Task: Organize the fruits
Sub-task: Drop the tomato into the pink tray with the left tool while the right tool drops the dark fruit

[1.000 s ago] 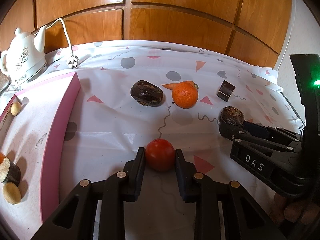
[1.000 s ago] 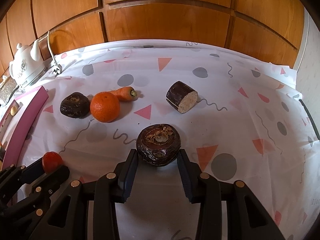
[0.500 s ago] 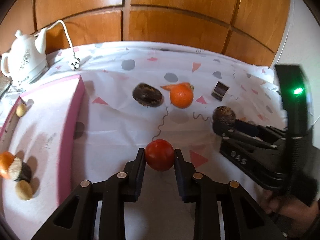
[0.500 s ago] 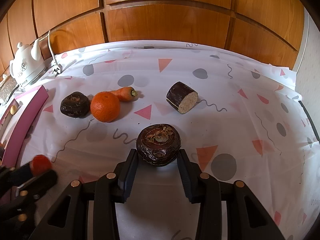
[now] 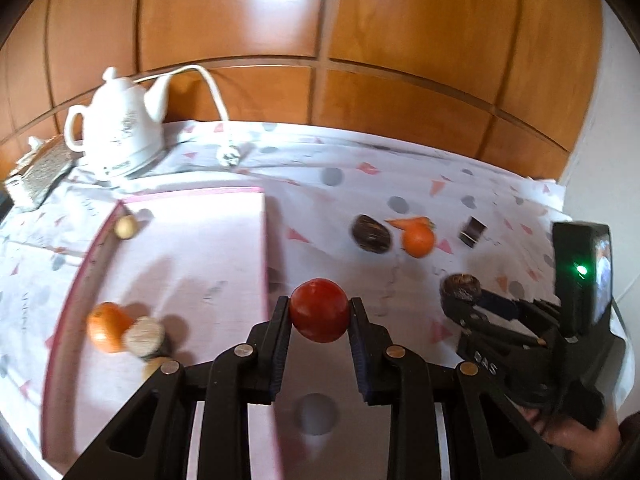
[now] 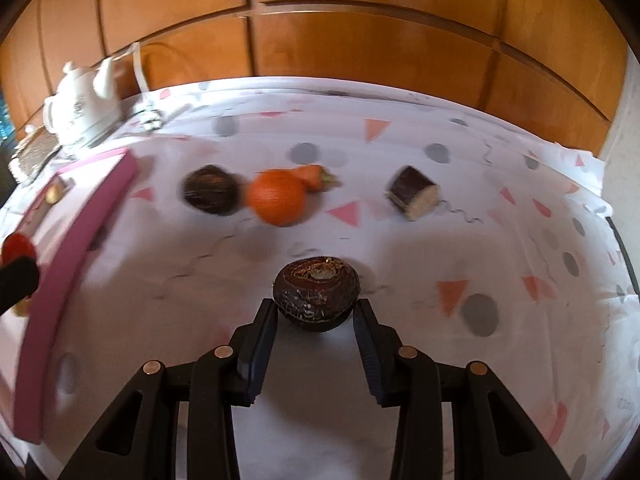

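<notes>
Now our left gripper, clamped on the tomato, has swung toward the pink tray; our right gripper grips the dark root.

Left wrist view: mounted just behind the left gripper, looking forward and steeply down along its fingers, close over the right edge of the pink tray, toward the wood-panelled wall. Right wrist view: set likewise behind the right gripper, near the patterned surface, facing the same wall. Shared: white kettle, orange, tray, and each other's gripper at the frame edge.
</notes>
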